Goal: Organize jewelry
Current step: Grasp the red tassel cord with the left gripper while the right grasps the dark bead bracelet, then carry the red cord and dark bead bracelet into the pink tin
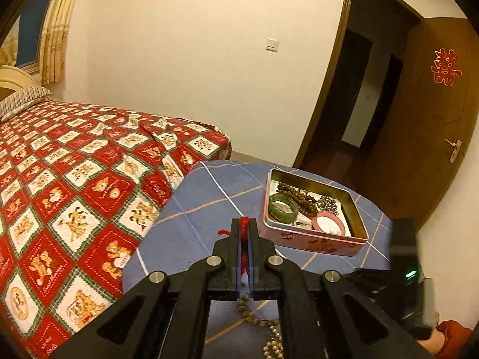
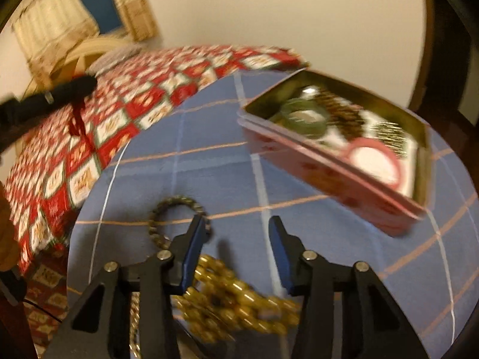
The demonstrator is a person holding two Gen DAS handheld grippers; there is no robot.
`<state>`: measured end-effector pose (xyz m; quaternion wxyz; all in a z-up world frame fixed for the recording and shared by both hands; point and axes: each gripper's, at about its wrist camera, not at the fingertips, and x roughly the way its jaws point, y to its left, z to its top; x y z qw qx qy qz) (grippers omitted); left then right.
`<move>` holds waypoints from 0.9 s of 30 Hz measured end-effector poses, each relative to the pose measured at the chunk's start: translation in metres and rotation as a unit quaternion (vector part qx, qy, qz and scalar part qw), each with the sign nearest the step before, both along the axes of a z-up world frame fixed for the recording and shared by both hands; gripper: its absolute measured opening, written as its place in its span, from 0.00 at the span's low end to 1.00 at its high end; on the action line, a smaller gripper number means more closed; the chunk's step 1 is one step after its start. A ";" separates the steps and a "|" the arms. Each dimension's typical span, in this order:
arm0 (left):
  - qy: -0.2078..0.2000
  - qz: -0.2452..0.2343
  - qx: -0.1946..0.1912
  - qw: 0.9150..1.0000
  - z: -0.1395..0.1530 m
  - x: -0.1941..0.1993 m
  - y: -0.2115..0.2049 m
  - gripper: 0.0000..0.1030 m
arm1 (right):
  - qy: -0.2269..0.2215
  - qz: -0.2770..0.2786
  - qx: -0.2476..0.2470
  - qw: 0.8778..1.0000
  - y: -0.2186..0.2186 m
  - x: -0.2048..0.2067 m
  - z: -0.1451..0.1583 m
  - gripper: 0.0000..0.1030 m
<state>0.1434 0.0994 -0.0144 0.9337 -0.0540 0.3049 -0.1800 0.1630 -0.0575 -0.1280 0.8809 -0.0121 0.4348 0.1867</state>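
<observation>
My left gripper [image 1: 245,224] is shut on the red cord [image 1: 244,239] of a bead strand; its beads [image 1: 248,314] hang below the jaws over the blue checked table [image 1: 203,203]. The open pink tin [image 1: 314,239] stands just right of it, holding a green bangle [image 1: 283,208], brown beads [image 1: 299,199], a dark metal bead bracelet [image 1: 327,203] and a pink bangle [image 1: 329,224]. My right gripper [image 2: 238,224] is open above a gold bead necklace [image 2: 236,305] and a dark bead bracelet [image 2: 176,209]. The tin [image 2: 329,167] lies ahead right. The left gripper [image 2: 60,92] shows at the left with the red cord [image 2: 77,119].
A bed with a red bear-patterned cover [image 1: 74,179] lies left of the round table. An open wooden door [image 1: 419,119] and dark doorway stand at the right. The right wrist view is motion-blurred.
</observation>
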 end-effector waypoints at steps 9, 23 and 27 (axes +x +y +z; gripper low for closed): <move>0.005 0.007 0.013 1.000 -0.010 0.007 0.001 0.02 | -0.014 0.050 -0.089 0.995 0.038 0.005 -0.014 0.12; -0.001 -0.017 0.005 1.000 -0.007 0.013 -0.021 0.02 | -0.074 -0.034 -0.001 0.997 -0.035 -0.007 0.051 0.11; -0.016 -0.036 0.006 0.999 0.003 0.015 -0.037 0.02 | -0.101 -0.067 0.026 0.992 -0.063 -0.010 0.077 0.11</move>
